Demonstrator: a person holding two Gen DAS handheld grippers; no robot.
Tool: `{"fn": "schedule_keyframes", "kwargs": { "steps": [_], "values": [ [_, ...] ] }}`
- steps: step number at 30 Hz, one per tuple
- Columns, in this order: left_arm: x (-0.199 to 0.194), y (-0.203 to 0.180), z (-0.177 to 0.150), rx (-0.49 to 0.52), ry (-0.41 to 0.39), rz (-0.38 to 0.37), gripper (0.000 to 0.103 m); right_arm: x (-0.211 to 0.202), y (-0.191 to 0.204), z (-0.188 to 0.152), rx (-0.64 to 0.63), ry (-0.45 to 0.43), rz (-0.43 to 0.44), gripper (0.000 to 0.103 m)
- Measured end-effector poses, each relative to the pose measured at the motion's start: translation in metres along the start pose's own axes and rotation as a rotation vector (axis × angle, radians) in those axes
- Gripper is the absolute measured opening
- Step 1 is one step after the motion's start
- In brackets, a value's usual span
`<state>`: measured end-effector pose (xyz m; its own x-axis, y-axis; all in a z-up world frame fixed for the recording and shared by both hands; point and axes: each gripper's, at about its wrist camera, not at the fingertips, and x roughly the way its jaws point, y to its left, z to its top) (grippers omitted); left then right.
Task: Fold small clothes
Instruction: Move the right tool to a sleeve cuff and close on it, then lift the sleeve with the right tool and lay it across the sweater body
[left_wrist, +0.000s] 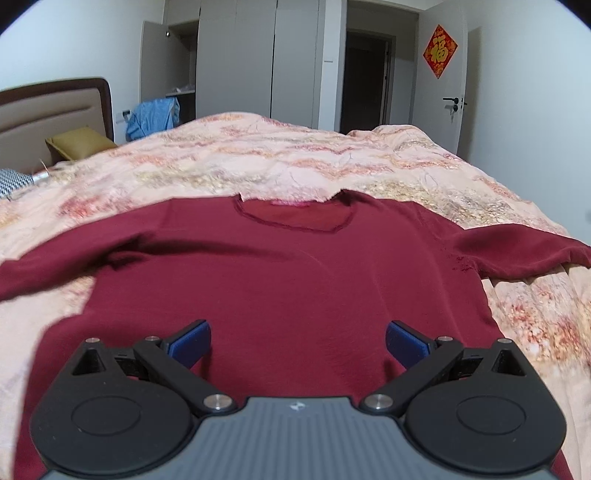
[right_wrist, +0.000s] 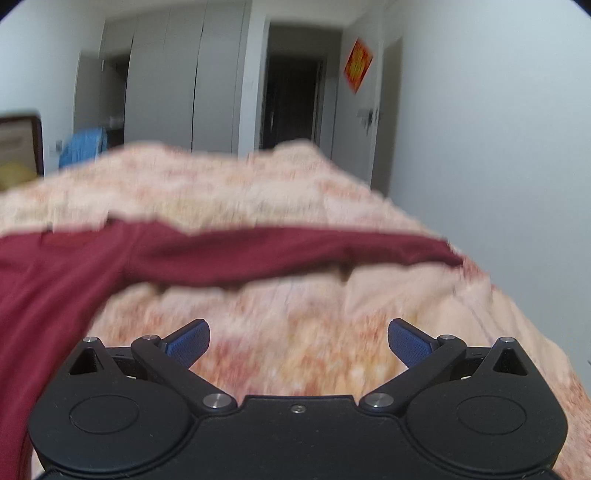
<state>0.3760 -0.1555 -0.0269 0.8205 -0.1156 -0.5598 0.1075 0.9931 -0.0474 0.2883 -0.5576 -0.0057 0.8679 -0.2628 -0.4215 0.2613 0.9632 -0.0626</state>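
Maroon shirt (left_wrist: 280, 273) lies flat on the quilt (left_wrist: 295, 158), collar away; the left gripper (left_wrist: 298, 341) hangs spread wide over its hem, the right gripper (right_wrist: 299, 341), equally wide and empty, faces the right sleeve (right_wrist: 295, 247) stretched crosswise ahead, nearest it

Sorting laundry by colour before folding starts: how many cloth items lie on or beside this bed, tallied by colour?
Dark red: 1, the long-sleeved shirt spread flat on the quilt
Blue: 1, a garment hanging beyond the bed
Olive: 1, a pillow by the headboard
Peach patterned: 1, the quilt
Total: 4
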Motion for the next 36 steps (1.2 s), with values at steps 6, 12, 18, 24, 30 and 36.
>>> {"fn": "schedule_keyframes", "kwargs": {
  "steps": [6, 12, 18, 24, 30, 36],
  "values": [
    [0.023, -0.003, -0.024, 0.016, 0.014, 0.017, 0.103, 0.023, -0.022, 0.012, 0.063, -0.035, 0.008, 0.103],
    [0.023, 0.001, -0.036, 0.001, -0.027, 0.009, 0.103, 0.069, -0.06, 0.03, 0.184, -0.021, -0.047, 0.102],
    [0.024, 0.004, -0.039, -0.009, -0.027, 0.003, 0.103, 0.121, -0.121, 0.051, 0.442, -0.012, -0.141, 0.101],
    [0.023, 0.004, -0.041, -0.01, -0.037, 0.005, 0.103, 0.171, -0.154, 0.065, 0.542, 0.067, -0.3, 0.074],
    [0.023, 0.003, -0.041, -0.006, -0.037, 0.008, 0.103, 0.206, -0.167, 0.068, 0.544, 0.13, -0.382, 0.008],
    [0.023, 0.003, -0.041, -0.004, -0.038, 0.011, 0.103, 0.165, -0.172, 0.073, 0.483, 0.05, -0.343, 0.005]
  ]
}}
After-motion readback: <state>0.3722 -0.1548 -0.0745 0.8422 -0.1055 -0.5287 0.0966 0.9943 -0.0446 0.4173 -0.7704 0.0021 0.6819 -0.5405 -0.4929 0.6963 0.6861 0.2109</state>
